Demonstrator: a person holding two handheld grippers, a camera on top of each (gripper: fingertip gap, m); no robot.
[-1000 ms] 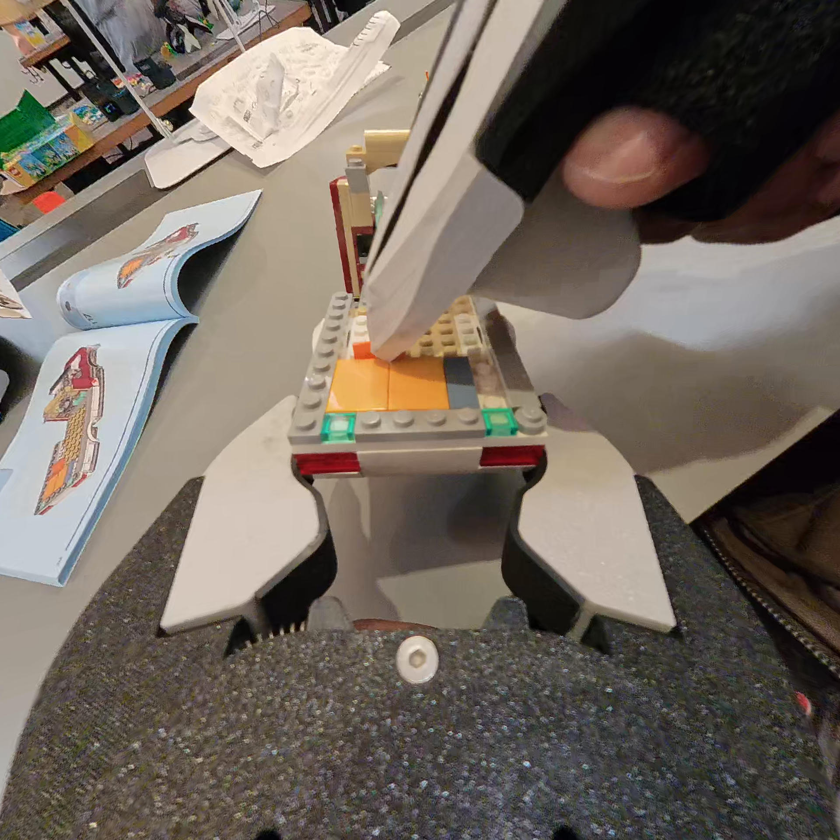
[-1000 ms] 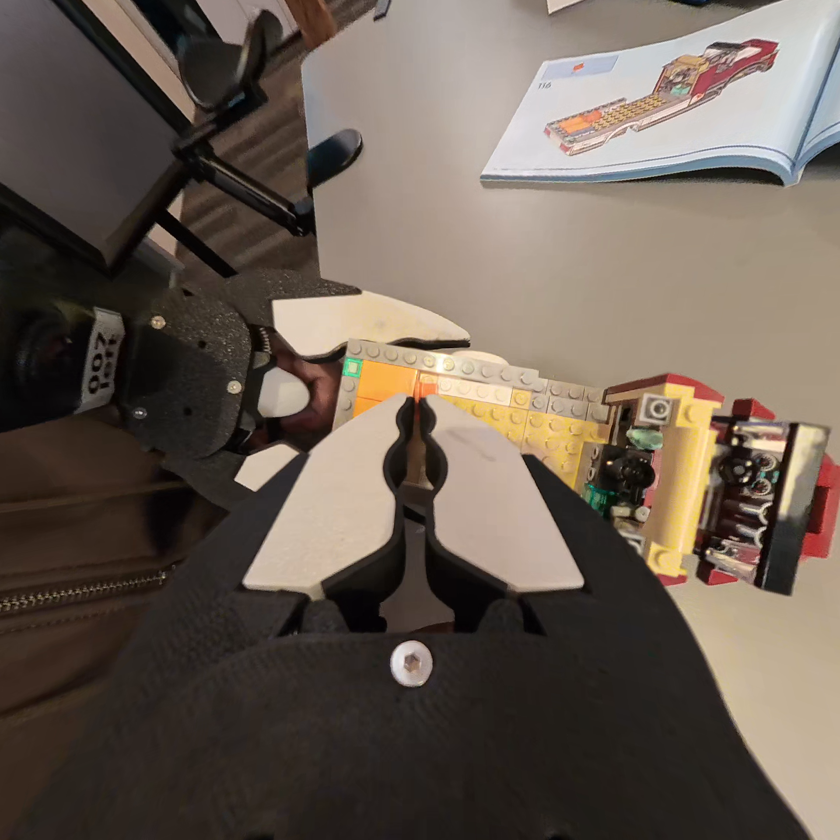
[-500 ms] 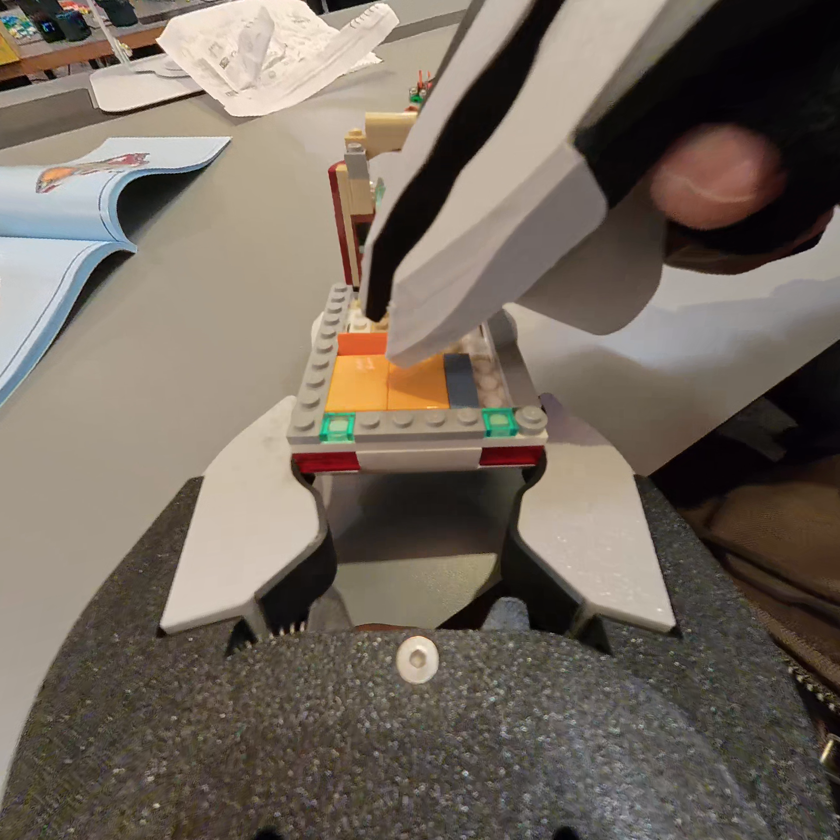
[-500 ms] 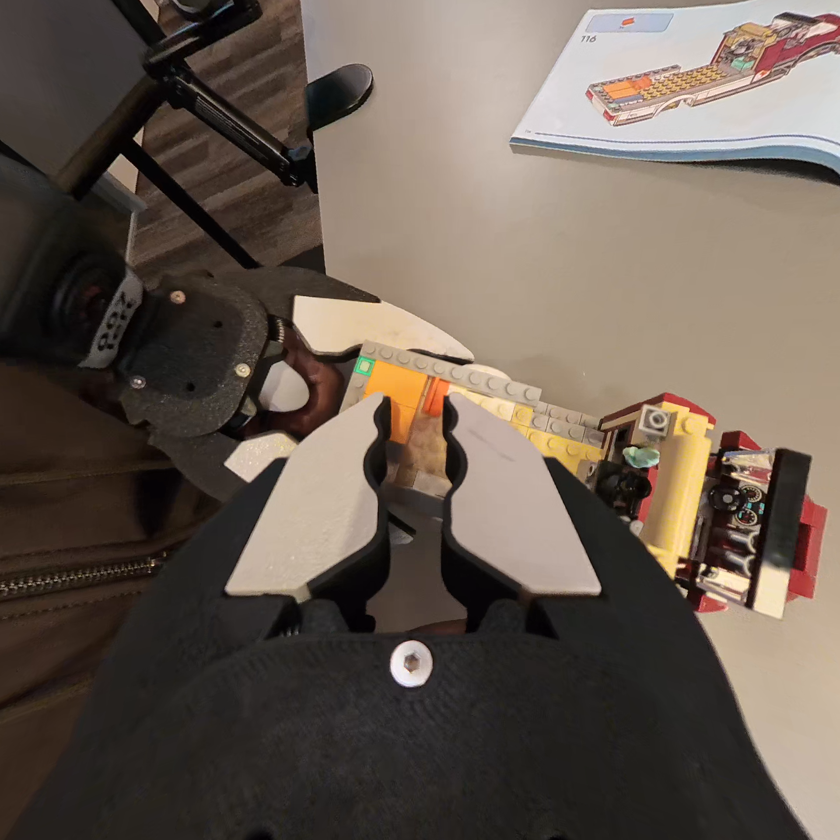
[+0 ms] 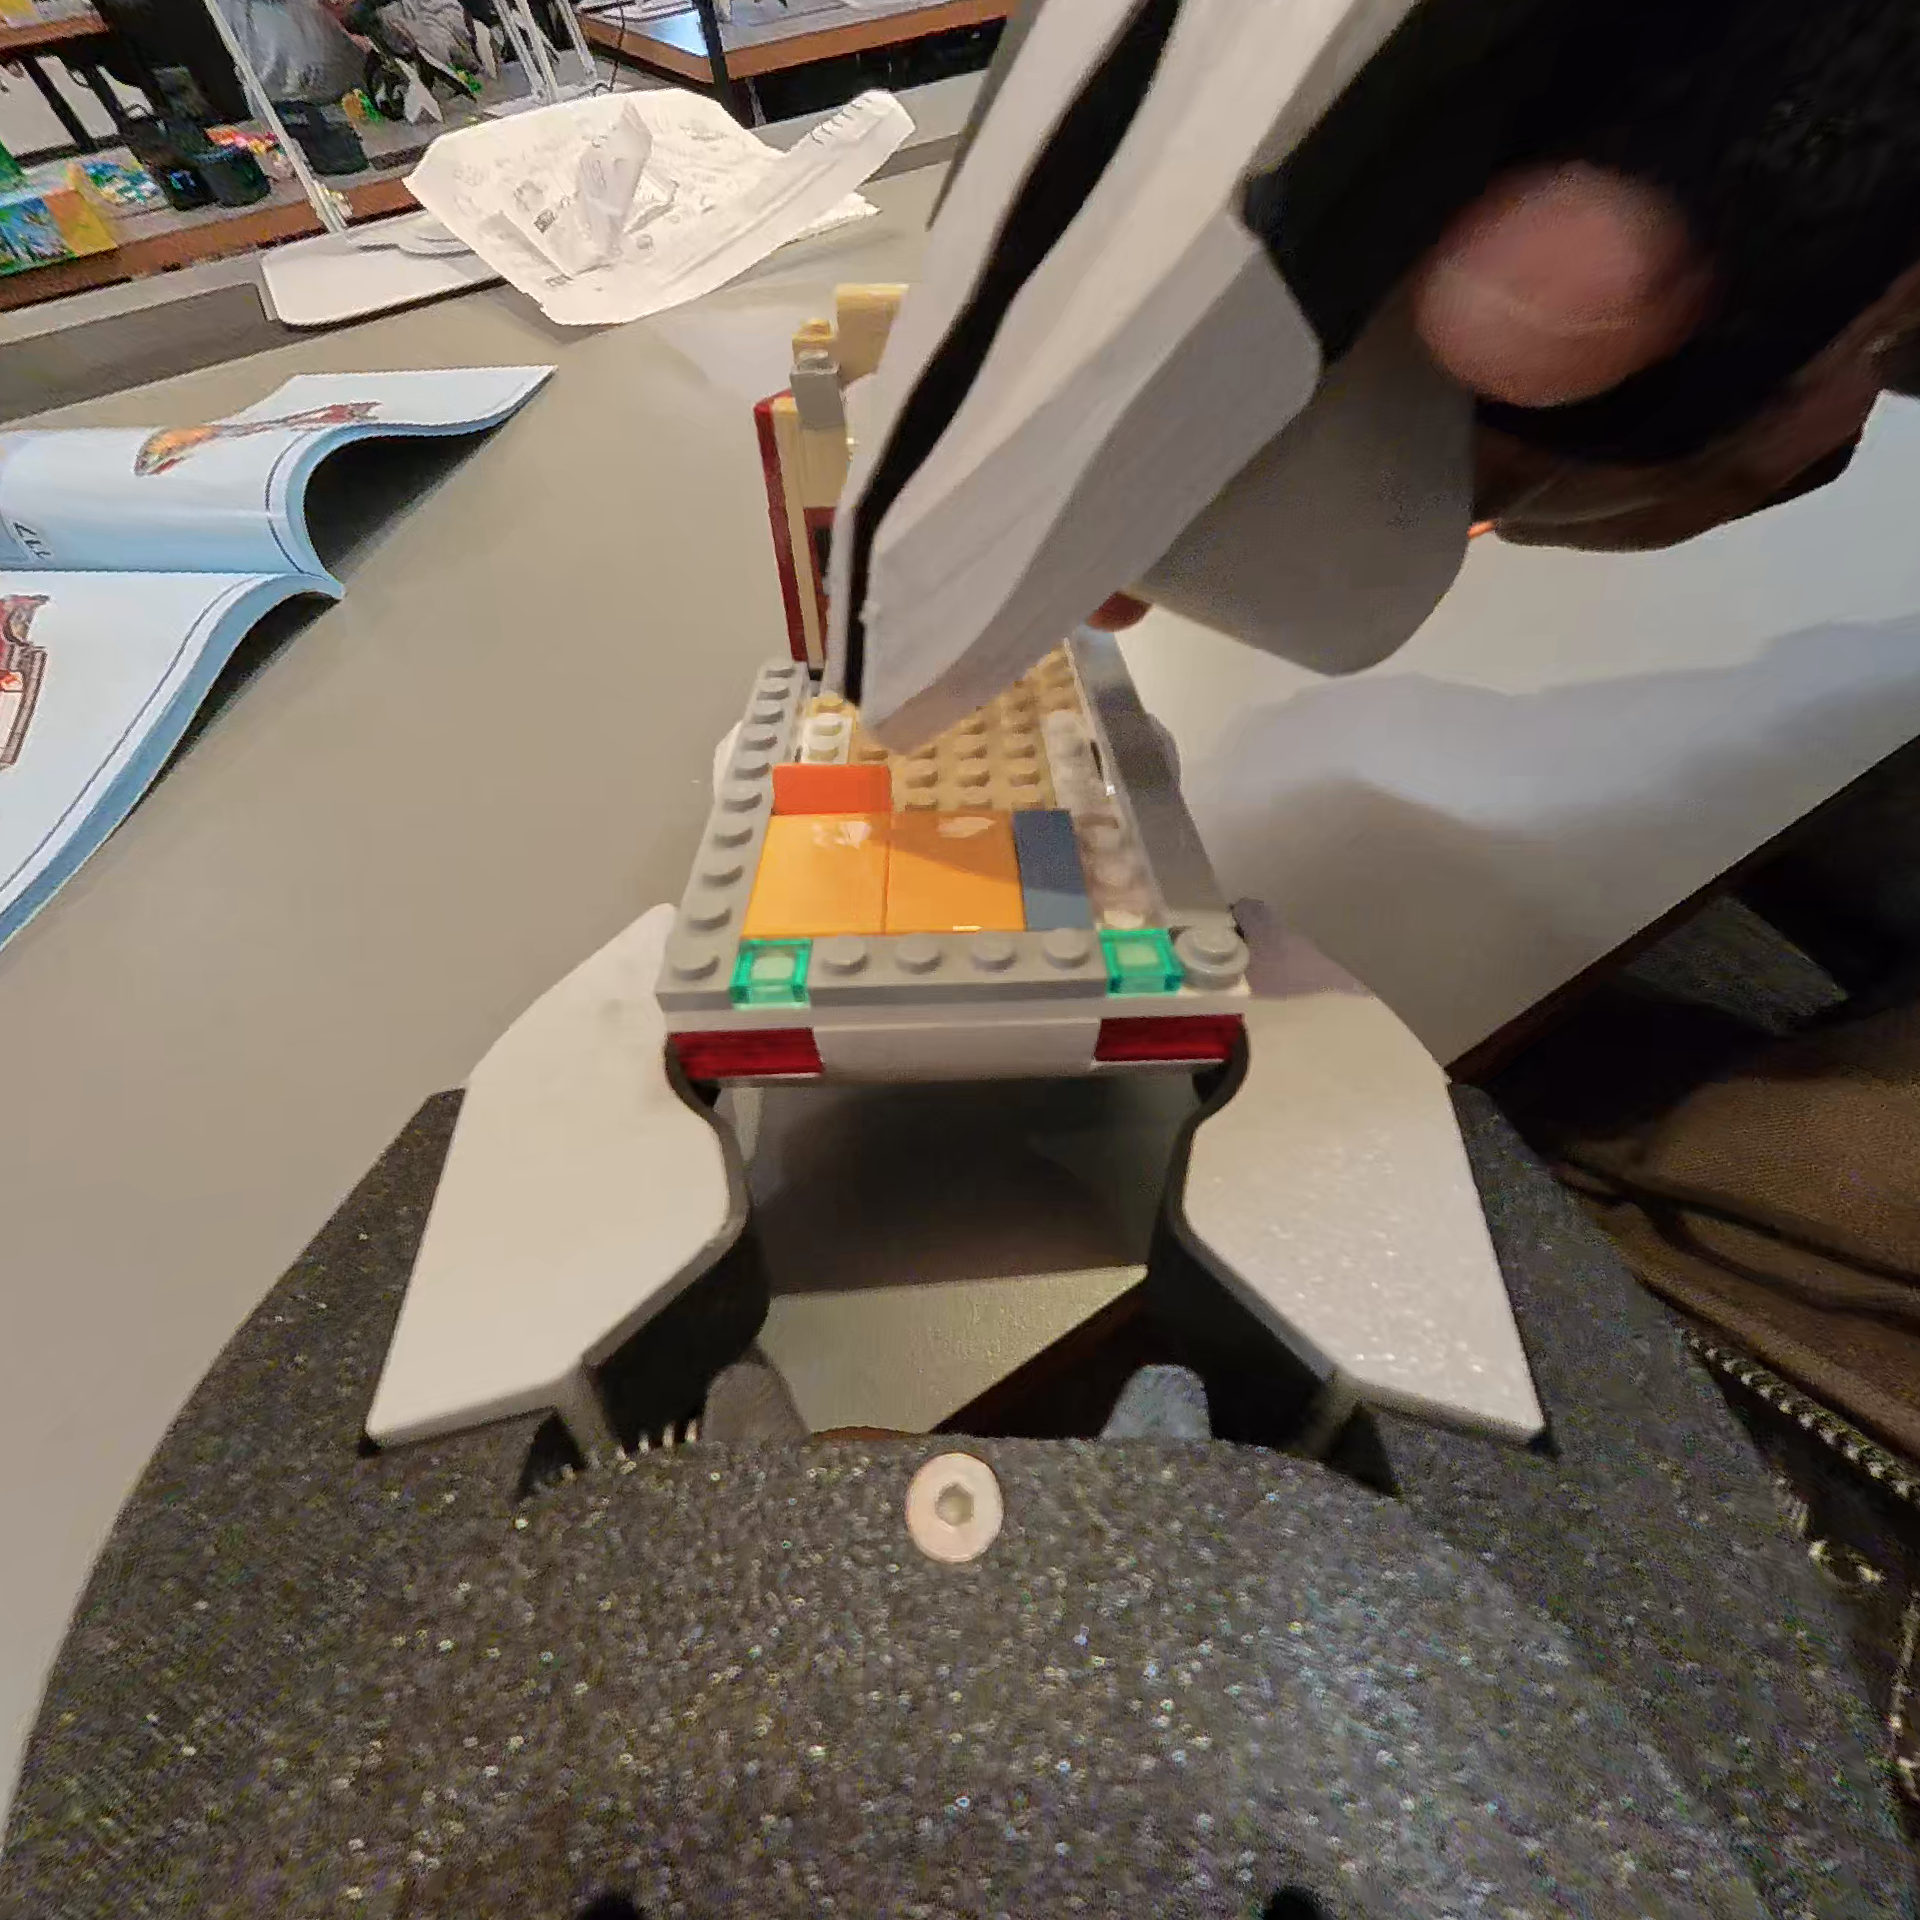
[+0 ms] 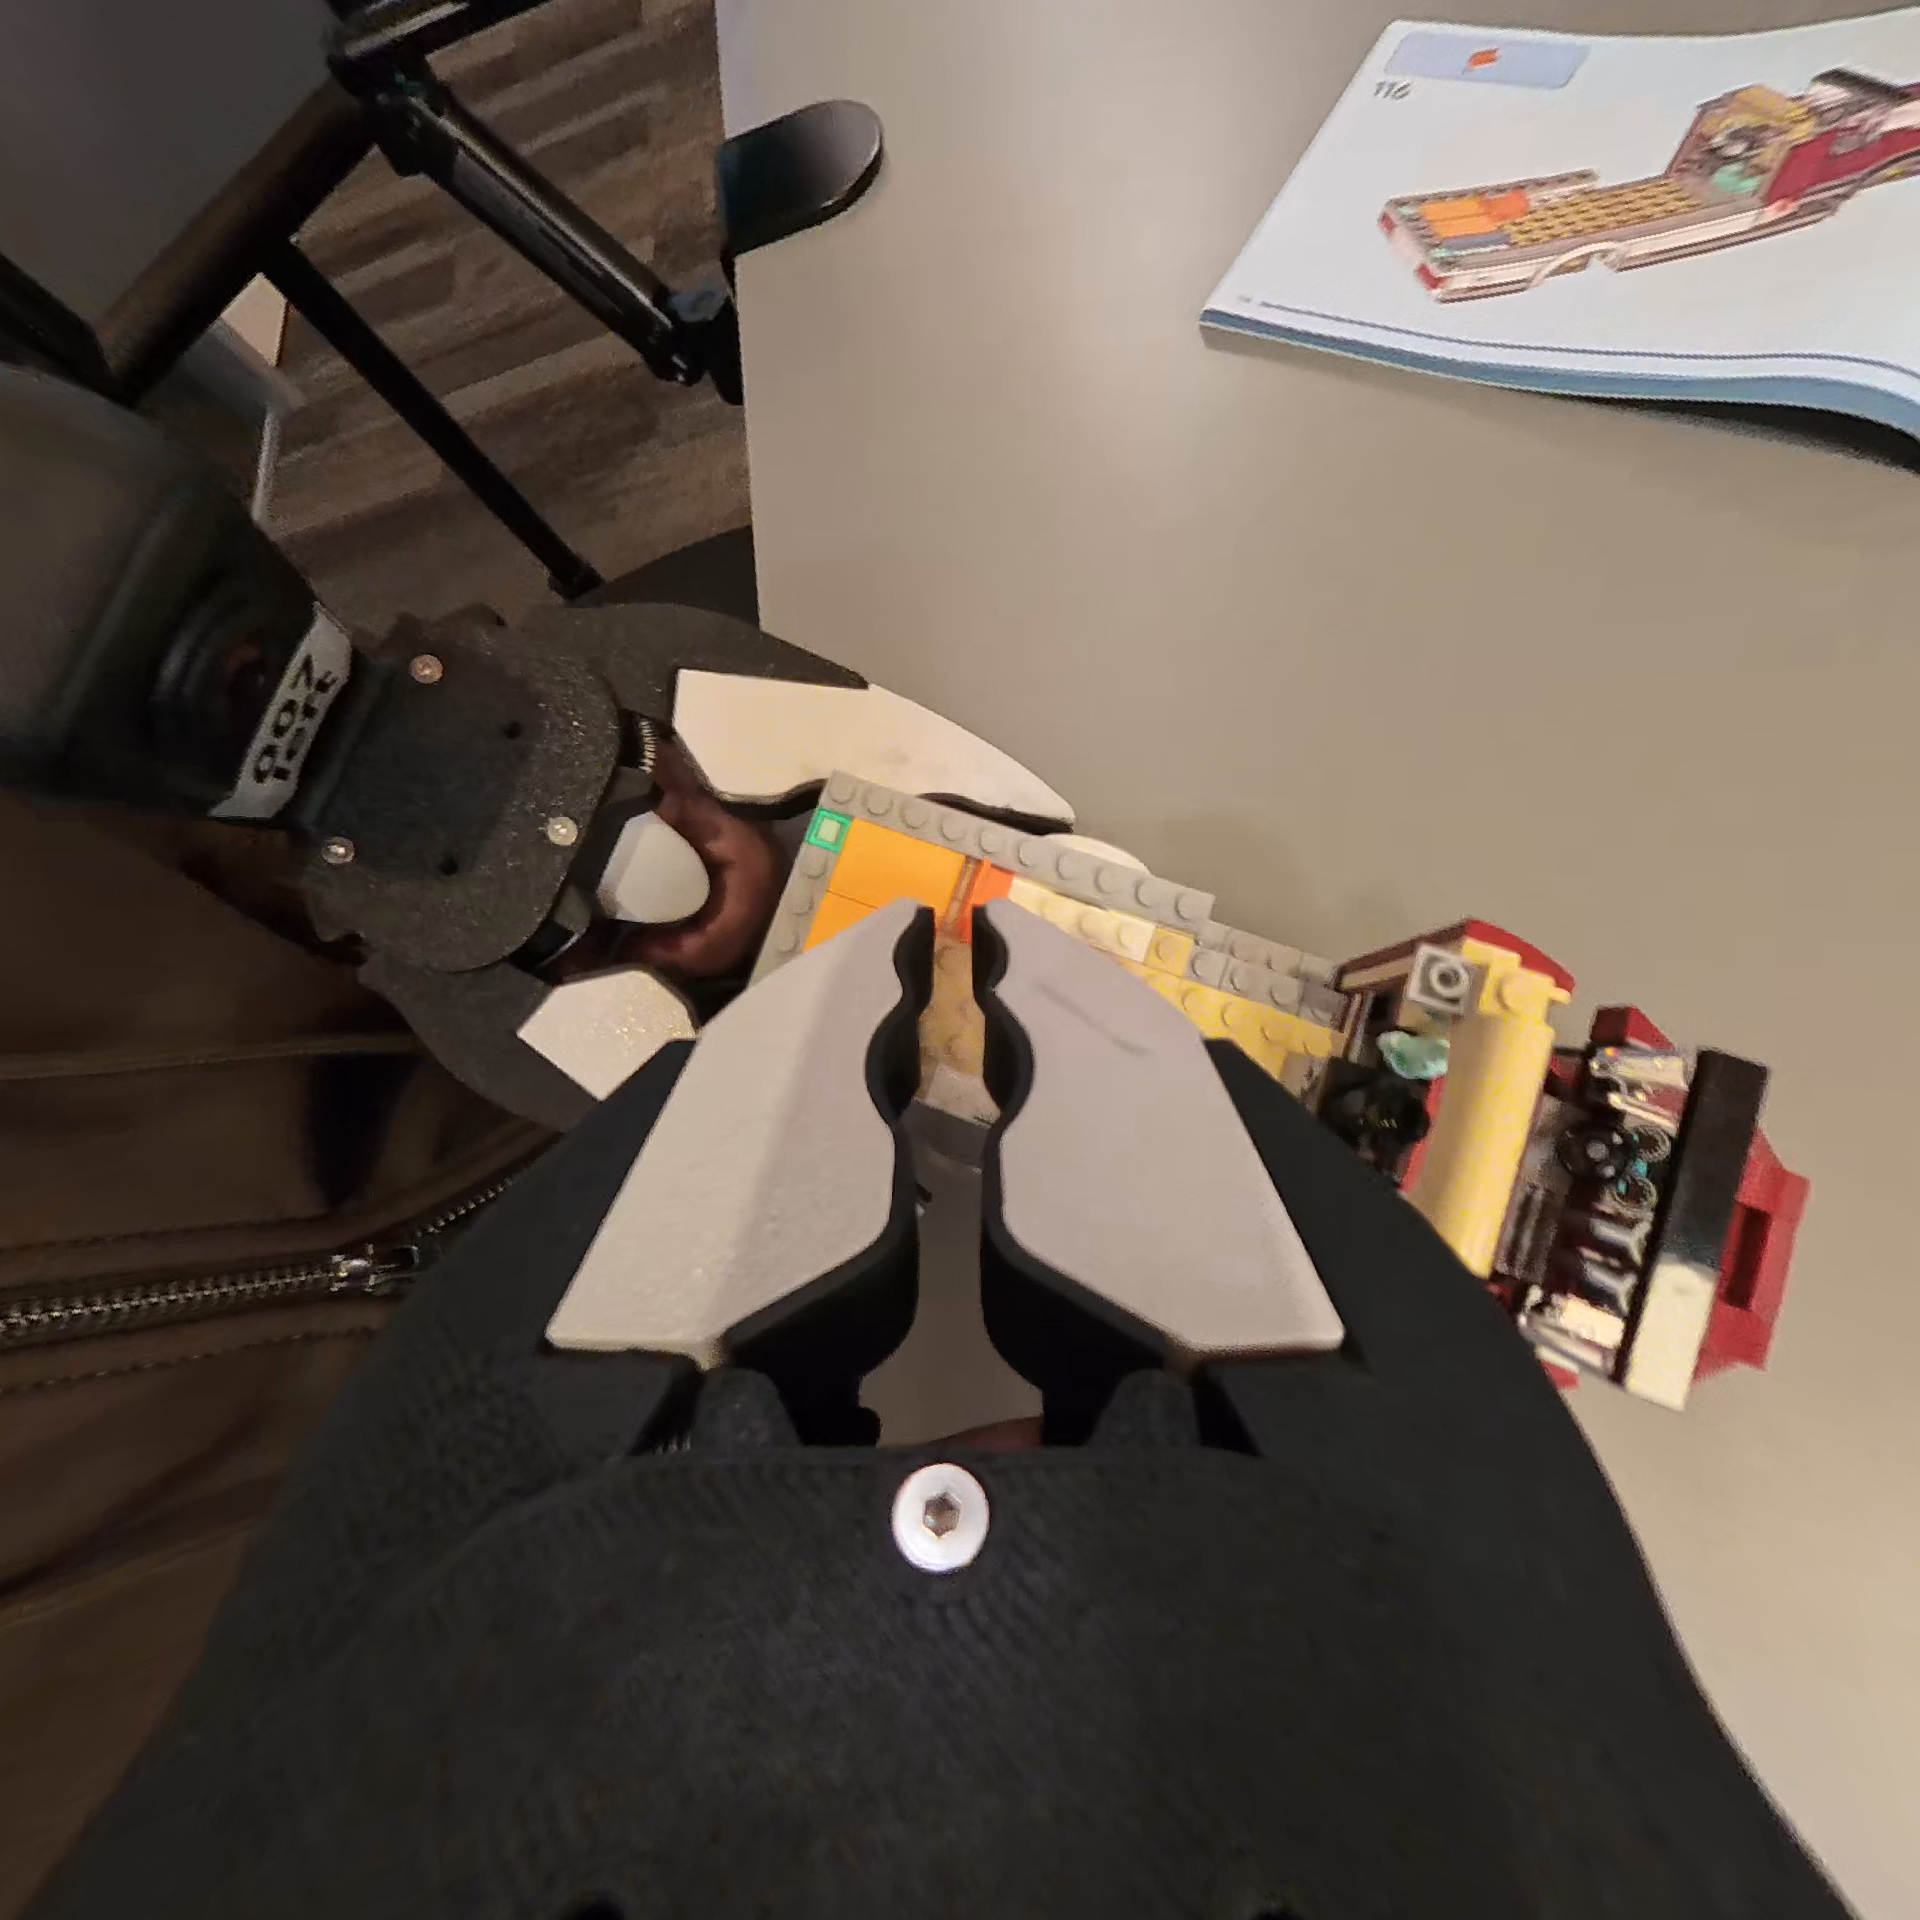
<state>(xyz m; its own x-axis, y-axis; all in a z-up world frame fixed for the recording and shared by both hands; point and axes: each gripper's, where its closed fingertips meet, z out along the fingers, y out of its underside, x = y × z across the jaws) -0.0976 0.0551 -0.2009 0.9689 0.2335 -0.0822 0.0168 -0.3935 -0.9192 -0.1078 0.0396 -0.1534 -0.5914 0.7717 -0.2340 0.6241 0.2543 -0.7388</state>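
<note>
1. Brick-built toy vehicle [image 5: 951,935], a long grey-edged plastic model with orange tiles, tan studs, green corner pieces and a dark red cab end, sits partly off the near edge of the grey worktop [image 5: 364,831], which leaves its rear end free to be gripped from both sides.
2. Left gripper [image 5: 956,1049] has its pale grey fingers [image 5: 582,1174] spread wide and pressed against the two sides of the model's rear end, by the red tail pieces; it seems to act as a clamp that steadies the model.
3. Right gripper [image 6: 951,920] comes down steeply onto the model's studded deck, just past the dark orange tile [image 5: 831,790]. Its fingers [image 6: 800,1101] are nearly together, with a thin slit between the tips, and I see no piece in them; one tip looks to be touching the tan studs, as if pressing there.
4. Light-blue open instruction booklet [image 6: 1621,208] lies on the worktop beyond the model, well apart, its pictured page facing up for reference.
5. Crumpled white paper sheet [image 5: 644,197] lies much farther past the model's cab end.
</note>
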